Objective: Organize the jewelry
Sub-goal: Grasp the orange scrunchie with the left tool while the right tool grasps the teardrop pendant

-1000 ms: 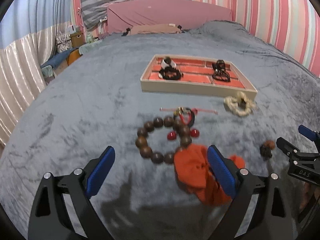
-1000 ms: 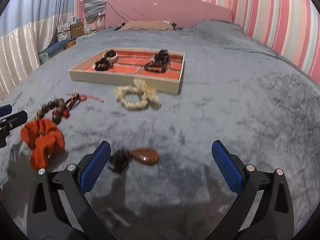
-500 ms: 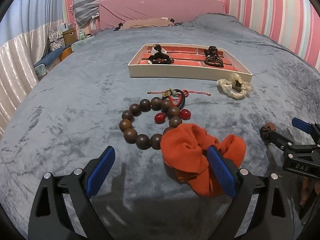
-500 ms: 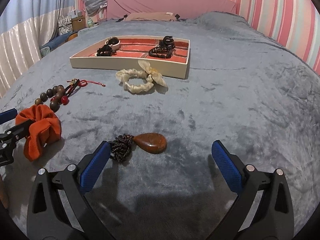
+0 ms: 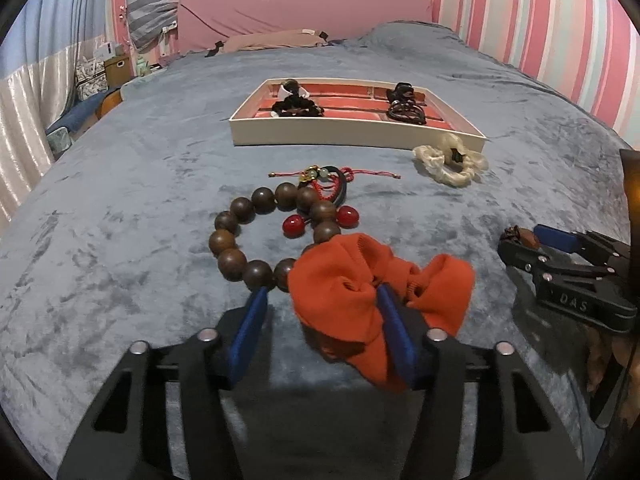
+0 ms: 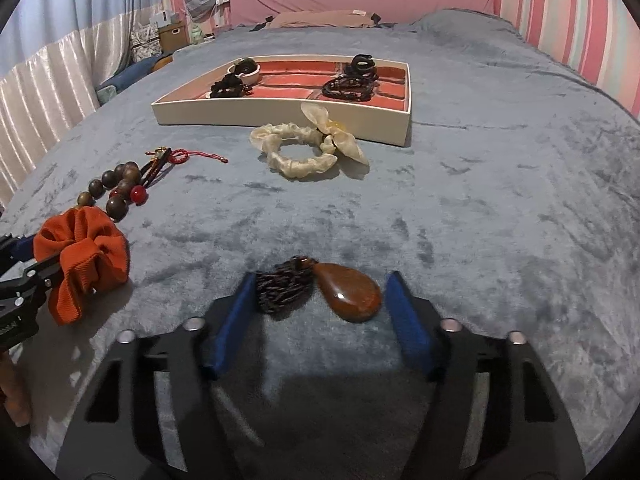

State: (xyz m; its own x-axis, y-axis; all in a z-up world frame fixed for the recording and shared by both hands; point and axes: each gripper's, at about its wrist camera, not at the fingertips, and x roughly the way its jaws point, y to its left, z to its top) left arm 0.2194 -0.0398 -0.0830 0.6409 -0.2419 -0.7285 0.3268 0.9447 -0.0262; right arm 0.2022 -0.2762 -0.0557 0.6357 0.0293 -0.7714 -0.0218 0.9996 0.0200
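My left gripper (image 5: 322,312) is open, with its fingers around part of an orange scrunchie (image 5: 360,284) that lies on the grey blanket beside a brown bead bracelet (image 5: 256,232). My right gripper (image 6: 320,296) is open, with its fingers on both sides of a brown teardrop pendant (image 6: 350,294) and its dark cord bundle (image 6: 284,288). A cream tray with red lining (image 5: 352,134) holds dark jewelry pieces farther back; it also shows in the right wrist view (image 6: 280,114).
A cream scrunchie (image 6: 304,150) lies just in front of the tray. A red cord charm with red beads (image 5: 320,184) lies next to the bead bracelet. Pink pillows (image 5: 304,12) and striped walls are at the back; curtains hang at the left.
Both grippers have moved forward and down toward the blanket and their jaws have narrowed. The left now brackets the orange scrunchie; the right now brackets the pendant.
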